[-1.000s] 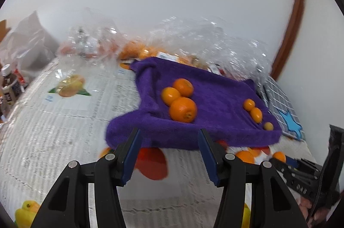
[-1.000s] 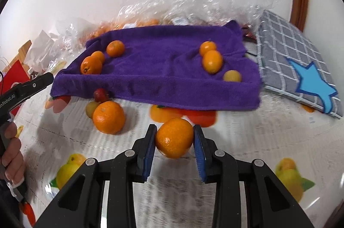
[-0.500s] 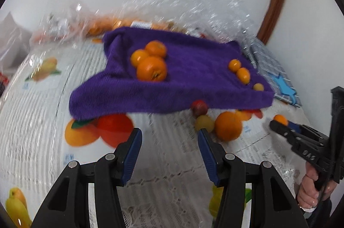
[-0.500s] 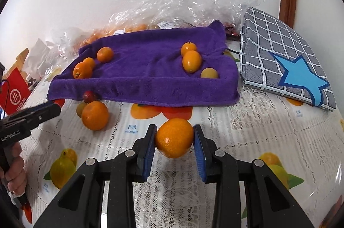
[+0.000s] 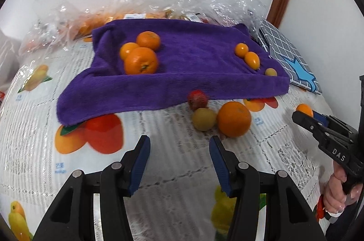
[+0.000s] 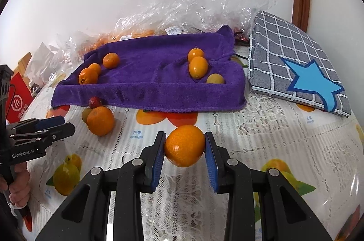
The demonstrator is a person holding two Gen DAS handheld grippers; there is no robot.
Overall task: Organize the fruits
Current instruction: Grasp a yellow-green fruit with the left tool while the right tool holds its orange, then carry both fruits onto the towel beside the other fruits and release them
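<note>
A purple towel (image 5: 188, 72) (image 6: 154, 79) lies on the table. On its left side sit three oranges (image 5: 141, 60) (image 6: 88, 76); on its right are two small oval orange fruits (image 5: 252, 60) (image 6: 198, 67) and a yellowish one (image 5: 270, 72) (image 6: 215, 78). In front of the towel lie a large orange (image 5: 234, 119) (image 6: 100, 120), a yellow-green fruit (image 5: 204, 119) and a small red fruit (image 5: 197, 100) (image 6: 95, 101). My left gripper (image 5: 179, 150) is open and empty above the tablecloth. My right gripper (image 6: 184, 147) is shut on an orange (image 6: 184, 145) (image 5: 304, 109).
Crumpled clear plastic bags (image 6: 193, 6) with more fruit lie behind the towel. A grey checked cushion with a blue star (image 6: 300, 68) sits at the right. The tablecloth (image 5: 173, 168) has printed fruit and lace. A red packet (image 6: 18, 97) stands at the left edge.
The left gripper swung right and sank; the towel shifted left in its view and the loose fruits and right gripper came into view. The right gripper drew back slightly, still holding the orange.
</note>
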